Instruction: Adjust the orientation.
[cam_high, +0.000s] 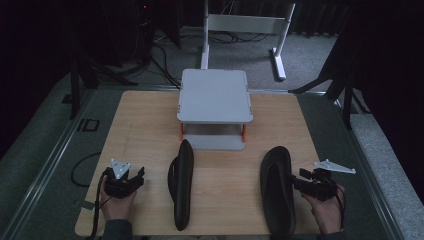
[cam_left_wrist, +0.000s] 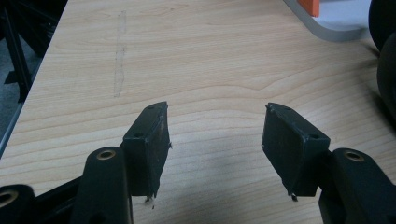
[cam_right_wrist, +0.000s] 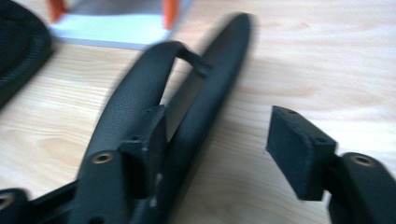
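The right hand-held gripper (cam_right_wrist: 215, 140), jaws apart and unclamped, straddles the rim of the right black slipper (cam_high: 277, 192) lying on the counter (cam_high: 140, 125); recommend seating deeper before closing squarely.

Table (cam_high: 145, 120): light wood-grain top, smooth, matt, faint scuff streak in left gripper view. Right shoe (cam_right_wrist: 196, 93): black, fine pebbled leather-like grain, dull sheen. Left shoe (cam_high: 181, 182): black, same matt look, slight gloss along edge. Grey stand (cam_high: 215, 95): smooth matt plastic-looking shelves, orange posts (cam_high: 181, 131) glossy. Left gripper (cam_left_wrist: 215, 140): black matt pads, chipped edges, brass-coloured rivets. Right gripper (cam_right_wrist: 217, 144): same black matt pads. Floor (cam_high: 45, 145): grey carpet, rough.
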